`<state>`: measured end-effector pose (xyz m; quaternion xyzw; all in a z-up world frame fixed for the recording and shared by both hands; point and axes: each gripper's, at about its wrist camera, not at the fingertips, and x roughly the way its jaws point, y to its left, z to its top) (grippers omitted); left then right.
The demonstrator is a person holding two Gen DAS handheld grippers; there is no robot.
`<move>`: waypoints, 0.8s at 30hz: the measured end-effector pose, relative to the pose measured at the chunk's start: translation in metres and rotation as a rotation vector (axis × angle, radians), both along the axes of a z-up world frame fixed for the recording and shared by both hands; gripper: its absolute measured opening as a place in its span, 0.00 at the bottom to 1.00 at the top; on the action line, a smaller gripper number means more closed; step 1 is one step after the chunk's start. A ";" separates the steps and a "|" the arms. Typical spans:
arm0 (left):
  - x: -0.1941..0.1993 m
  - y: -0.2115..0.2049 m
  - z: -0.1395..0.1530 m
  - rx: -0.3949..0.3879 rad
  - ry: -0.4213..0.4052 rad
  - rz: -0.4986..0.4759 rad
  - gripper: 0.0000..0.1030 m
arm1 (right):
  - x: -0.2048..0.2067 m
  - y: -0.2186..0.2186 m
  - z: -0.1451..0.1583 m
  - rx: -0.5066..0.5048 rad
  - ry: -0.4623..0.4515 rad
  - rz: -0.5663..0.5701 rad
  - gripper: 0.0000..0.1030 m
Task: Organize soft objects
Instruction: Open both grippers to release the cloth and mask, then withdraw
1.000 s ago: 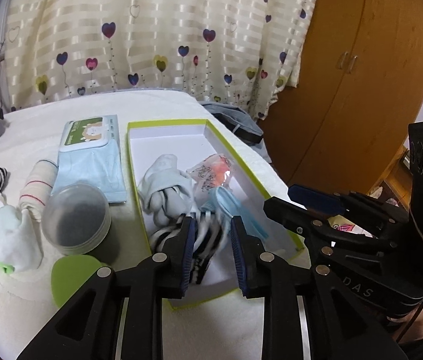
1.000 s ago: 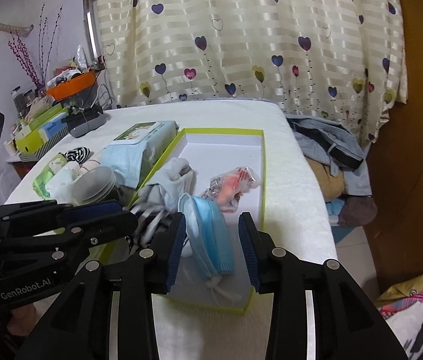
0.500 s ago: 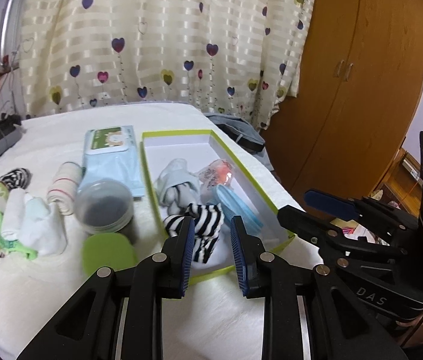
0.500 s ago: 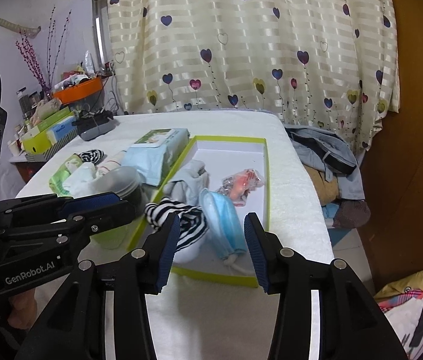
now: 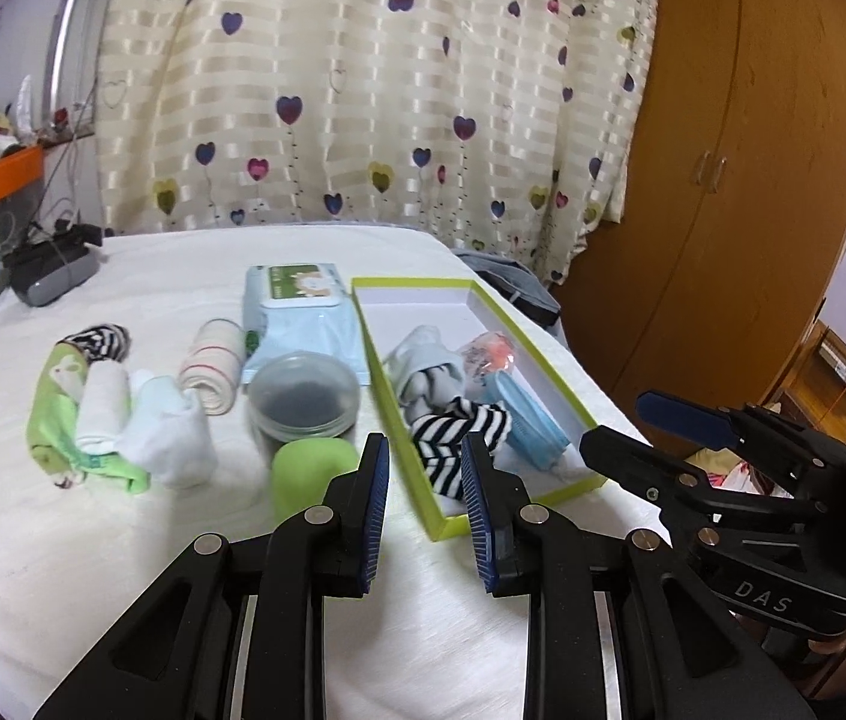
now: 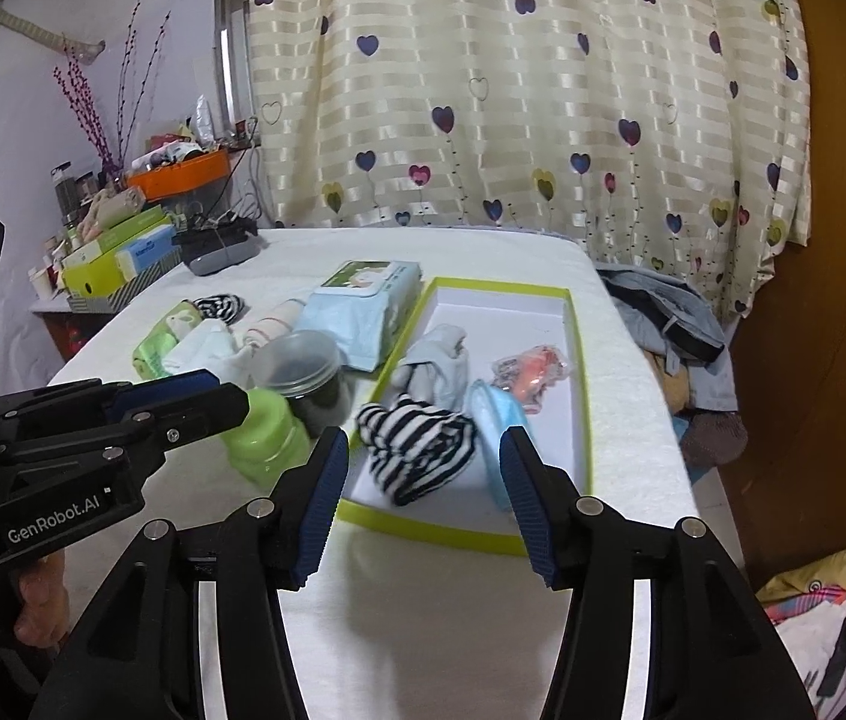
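Both pulled back from green-rimmed box (image 6: 582, 360). Left gripper (image 5: 426, 501): narrowly parted, empty. Right gripper (image 6: 420, 495): widening, empty; blue face mask (image 6: 498, 420) released, lower centre, beside striped sock (image 6: 417, 450).

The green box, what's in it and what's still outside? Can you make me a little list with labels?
box: green-edged box, open, on the white table
inside: striped sock, grey sock, blue face mask, orange packet
outside: wipes pack, round jar, rolled socks
left gripper: empty
right gripper: opening, empty
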<state>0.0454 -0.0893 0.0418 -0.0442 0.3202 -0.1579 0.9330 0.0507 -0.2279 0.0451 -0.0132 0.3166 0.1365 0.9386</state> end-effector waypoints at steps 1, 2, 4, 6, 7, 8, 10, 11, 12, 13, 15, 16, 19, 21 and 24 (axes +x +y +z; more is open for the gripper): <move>-0.001 0.002 0.000 0.001 -0.001 0.004 0.23 | -0.001 0.002 0.001 0.008 0.002 0.005 0.52; -0.002 0.005 0.000 0.001 -0.002 0.008 0.23 | -0.001 0.005 0.001 0.009 0.002 0.007 0.52; -0.003 0.011 0.000 0.001 -0.003 0.017 0.23 | -0.002 0.011 0.003 0.004 0.002 0.009 0.52; -0.004 0.019 0.000 -0.004 -0.005 0.029 0.23 | -0.002 0.016 0.004 0.003 0.006 0.010 0.52; -0.004 0.022 0.000 -0.006 -0.006 0.034 0.23 | -0.001 0.019 0.005 -0.002 0.006 0.012 0.52; -0.005 0.026 0.001 -0.010 -0.007 0.042 0.23 | -0.001 0.022 0.005 -0.006 0.006 0.014 0.52; -0.005 0.033 0.001 -0.016 -0.007 0.052 0.23 | 0.000 0.028 0.007 -0.014 0.007 0.021 0.52; -0.005 0.036 0.001 -0.018 -0.007 0.057 0.23 | 0.000 0.031 0.008 -0.016 0.007 0.025 0.52; -0.005 0.040 0.001 -0.021 -0.006 0.062 0.23 | 0.000 0.034 0.008 -0.020 0.007 0.029 0.52; -0.004 0.042 0.001 -0.022 -0.007 0.063 0.23 | 0.001 0.037 0.009 -0.024 0.005 0.035 0.52; -0.004 0.046 0.001 -0.022 -0.008 0.071 0.23 | 0.002 0.042 0.010 -0.028 0.005 0.044 0.52; -0.003 0.049 0.002 -0.023 -0.008 0.074 0.23 | 0.002 0.046 0.010 -0.031 0.005 0.050 0.52; -0.002 0.056 0.003 -0.027 -0.012 0.089 0.23 | 0.005 0.054 0.011 -0.039 0.008 0.065 0.52; 0.000 0.061 0.003 -0.032 -0.011 0.099 0.23 | 0.006 0.058 0.011 -0.043 0.007 0.076 0.52; 0.003 0.067 0.001 -0.034 -0.005 0.115 0.23 | 0.009 0.064 0.011 -0.043 0.009 0.092 0.52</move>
